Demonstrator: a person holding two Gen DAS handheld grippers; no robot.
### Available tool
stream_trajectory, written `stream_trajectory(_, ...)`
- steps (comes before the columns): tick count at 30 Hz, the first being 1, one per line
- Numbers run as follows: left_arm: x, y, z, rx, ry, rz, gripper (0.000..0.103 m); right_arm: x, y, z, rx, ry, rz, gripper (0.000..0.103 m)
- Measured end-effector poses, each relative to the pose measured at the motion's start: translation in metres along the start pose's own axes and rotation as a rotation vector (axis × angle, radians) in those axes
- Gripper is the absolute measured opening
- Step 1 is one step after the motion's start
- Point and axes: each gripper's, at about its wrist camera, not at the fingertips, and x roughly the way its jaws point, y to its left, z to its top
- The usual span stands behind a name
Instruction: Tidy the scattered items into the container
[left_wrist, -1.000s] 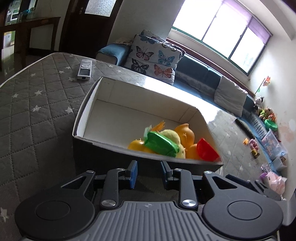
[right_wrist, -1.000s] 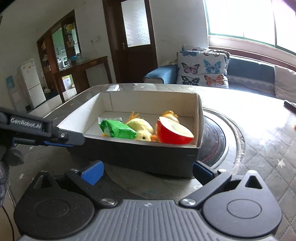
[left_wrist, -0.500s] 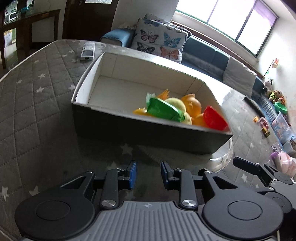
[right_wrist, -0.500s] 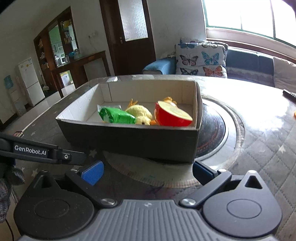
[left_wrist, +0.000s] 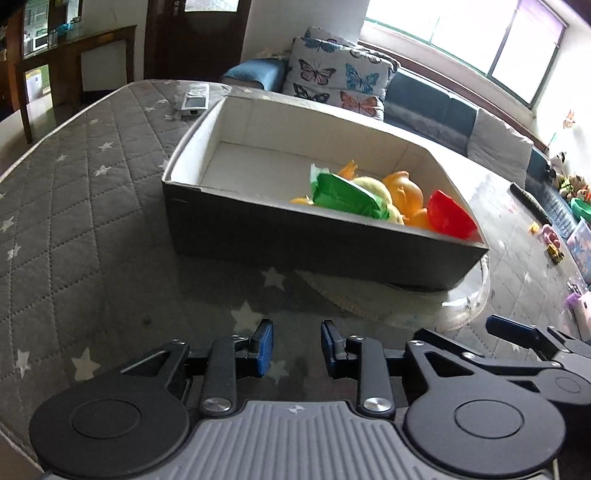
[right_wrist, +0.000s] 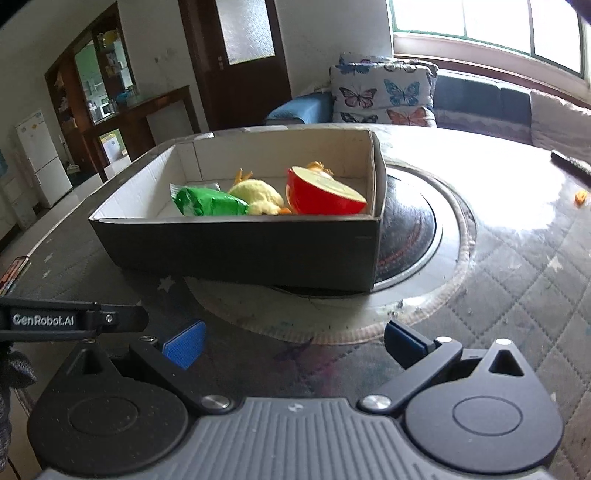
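Your container is a shallow cardboard box, dark outside and white inside, sitting on the quilted bench with one end over a round glass-topped inset; judge it light and stiff at the corners but bendable along the long walls, so if you must shift it, pinch a wall near a corner rather than mid-span. Inside lie a green packet, soft and crinkly and likely slippery, best taken by a sealed end; a yellow plush duck, squashy and forgiving; a red half-fruit toy, hard and smooth, best gripped across its rim; an orange toy sits behind them. A remote lies on the bench beyond the box, and a small orange scrap well off to the right. Your left hand-held gripper stands narrowly parted and empty; your right hand-held gripper gapes wide, empty too. Compared with a second ago, both have drawn back from the box, which now sits farther off; its contents have not moved.
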Motion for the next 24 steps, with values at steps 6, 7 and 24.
stream_trajectory(6, 0.003, -0.004, -0.002, 0.004, 0.022, 0.011, 0.031, 0.003, 0.0, -0.002, -0.001, 0.015, -0.015, 0.103)
stream_trajectory(7, 0.004, -0.004, -0.003, 0.0, 0.024, 0.009, 0.031, 0.004, 0.0, -0.002, -0.001, 0.018, -0.018, 0.103)
stream_trajectory(24, 0.012, -0.004, -0.001, 0.021, 0.033, 0.041, 0.031, 0.015, 0.002, -0.001, -0.01, 0.056, -0.019, 0.103)
